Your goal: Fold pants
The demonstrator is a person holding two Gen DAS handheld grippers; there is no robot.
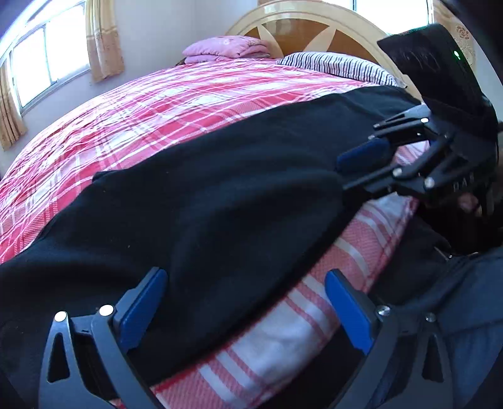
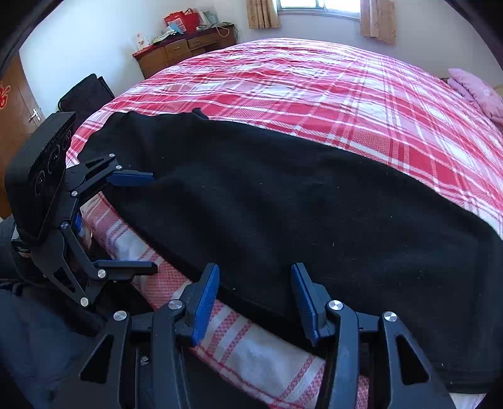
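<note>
Black pants (image 1: 204, 195) lie stretched along the near edge of a bed with a red and white plaid cover (image 1: 157, 103); they also show in the right wrist view (image 2: 283, 204). My left gripper (image 1: 248, 302) is open, its blue pads on either side of the pants' near edge. My right gripper (image 2: 254, 299) is open too, straddling the pants' edge further along. In the left wrist view the right gripper (image 1: 355, 170) sits at the pants' edge on the right. In the right wrist view the left gripper (image 2: 151, 220) is open at the left.
A striped pillow (image 1: 336, 66) and a folded pink blanket (image 1: 226, 47) lie by the wooden headboard (image 1: 314, 28). A wooden dresser (image 2: 185, 50) with clutter stands by the far wall, with a black case (image 2: 85, 94) next to the bed. The bed's near side drops off below the grippers.
</note>
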